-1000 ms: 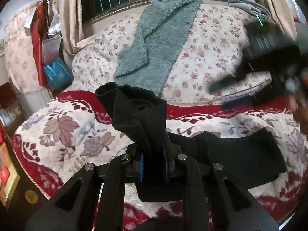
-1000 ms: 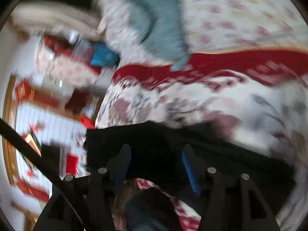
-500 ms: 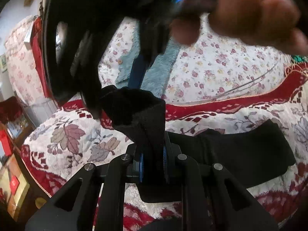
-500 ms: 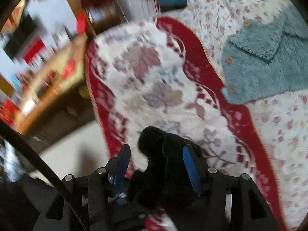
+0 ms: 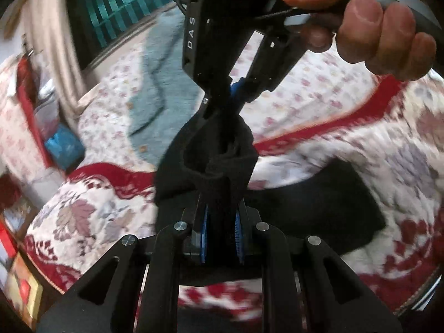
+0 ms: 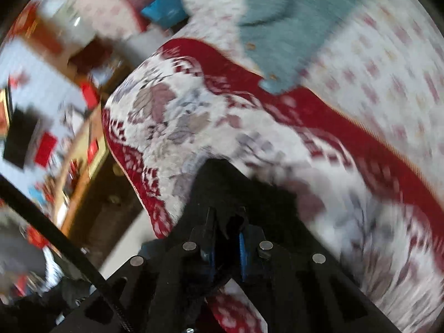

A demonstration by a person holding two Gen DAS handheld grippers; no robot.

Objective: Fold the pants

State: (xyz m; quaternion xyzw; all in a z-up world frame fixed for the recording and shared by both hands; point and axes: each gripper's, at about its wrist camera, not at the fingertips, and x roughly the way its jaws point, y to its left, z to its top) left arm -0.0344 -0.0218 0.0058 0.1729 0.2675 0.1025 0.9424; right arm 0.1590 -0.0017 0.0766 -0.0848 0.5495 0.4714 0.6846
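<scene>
both tongs, left tongs (image 5: 222,238) and right tongs (image 6: 227,245), now pinch the same bunched end of the black pants (image 5: 222,163) above the bed (image 5: 91,216), the right having just closed, so the fold can start.

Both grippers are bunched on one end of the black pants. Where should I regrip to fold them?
Take the black pants at the free far end, lying flat on the floral blanket to the right. Come in low from that side and pinch the edge. The left gripper and right gripper hold only a crumpled bunch.

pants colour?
Black pants, plain as far as visible; clearest in the left wrist view.
</scene>
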